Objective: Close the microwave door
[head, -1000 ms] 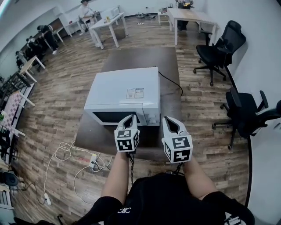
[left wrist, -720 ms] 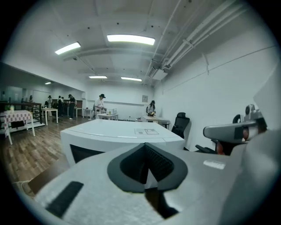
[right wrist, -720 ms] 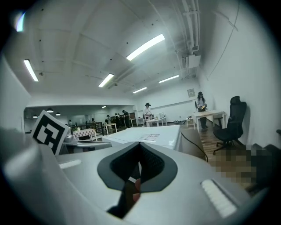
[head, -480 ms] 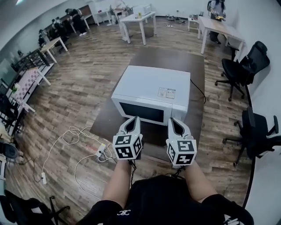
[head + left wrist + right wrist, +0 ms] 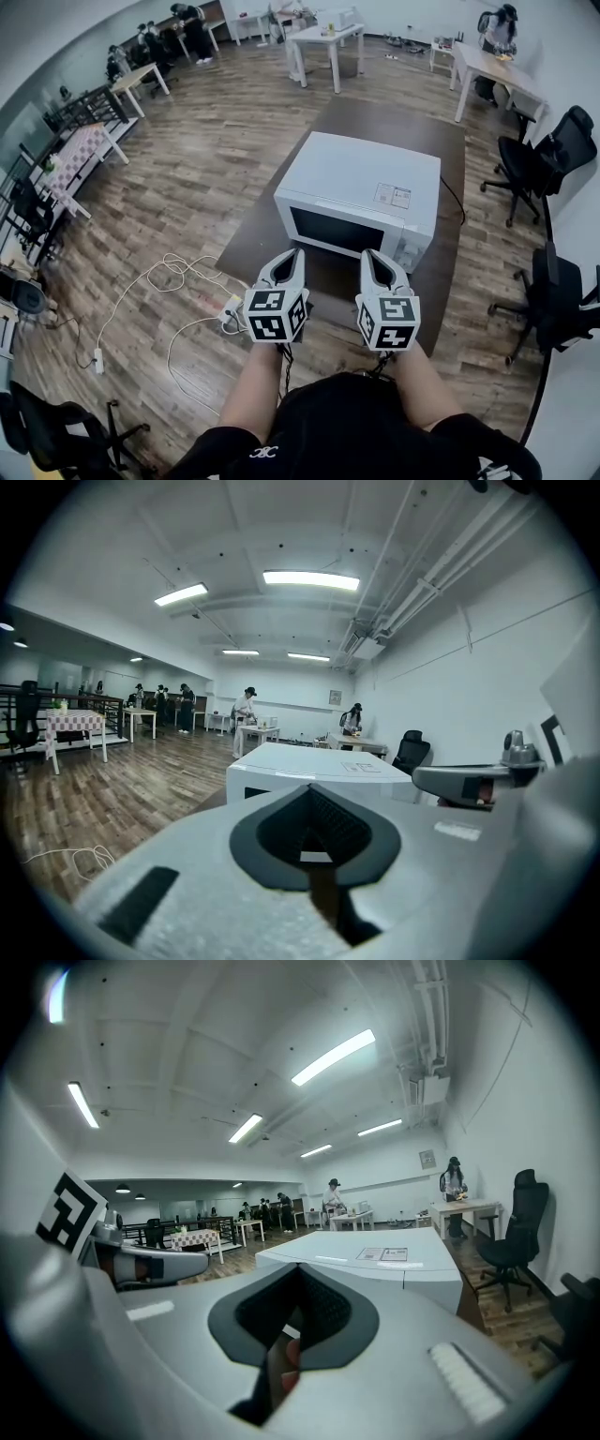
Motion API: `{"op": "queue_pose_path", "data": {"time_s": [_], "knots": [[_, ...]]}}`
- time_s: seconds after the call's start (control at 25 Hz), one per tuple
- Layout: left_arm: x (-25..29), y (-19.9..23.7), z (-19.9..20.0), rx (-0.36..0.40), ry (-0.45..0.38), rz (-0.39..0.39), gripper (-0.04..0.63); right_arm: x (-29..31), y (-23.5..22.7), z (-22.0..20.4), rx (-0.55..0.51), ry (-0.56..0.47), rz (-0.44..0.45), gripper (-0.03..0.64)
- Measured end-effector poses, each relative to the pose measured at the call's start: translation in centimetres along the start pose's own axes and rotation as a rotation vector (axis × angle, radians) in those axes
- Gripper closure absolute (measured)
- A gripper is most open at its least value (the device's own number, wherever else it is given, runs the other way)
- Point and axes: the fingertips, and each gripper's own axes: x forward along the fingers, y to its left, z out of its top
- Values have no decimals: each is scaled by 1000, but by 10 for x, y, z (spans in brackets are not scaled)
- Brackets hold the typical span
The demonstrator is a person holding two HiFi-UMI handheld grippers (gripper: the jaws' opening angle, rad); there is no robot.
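A white microwave (image 5: pixel 361 192) stands on a low brown table (image 5: pixel 272 246), its dark-windowed door (image 5: pixel 336 230) flush with the front. My left gripper (image 5: pixel 292 255) and right gripper (image 5: pixel 370 255) hang side by side before the table's near edge, both shut and empty, a short way from the microwave's front. In the left gripper view the closed left gripper (image 5: pixel 312 791) points at the microwave (image 5: pixel 309 766), with the right gripper's side at the right. The right gripper view shows the shut right gripper (image 5: pixel 298 1274) below the microwave (image 5: pixel 375 1258).
A power strip (image 5: pixel 230 309) with white cables (image 5: pixel 169 281) lies on the wooden floor left of the table. Black office chairs (image 5: pixel 548 150) stand at the right. White tables (image 5: pixel 323 42) and several people are at the room's far end.
Both grippers have drawn back from the microwave's front and stayed shut. The head view has swung, so the microwave now sits further right and further from the grippers.
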Motion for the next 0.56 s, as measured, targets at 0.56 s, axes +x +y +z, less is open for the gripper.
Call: {"op": "queue_pose_path", "data": {"time_s": [0.56], "knots": [[-5,16,4,22,-2,-40,584,9,13,-3,23,13,-47,611]]}}
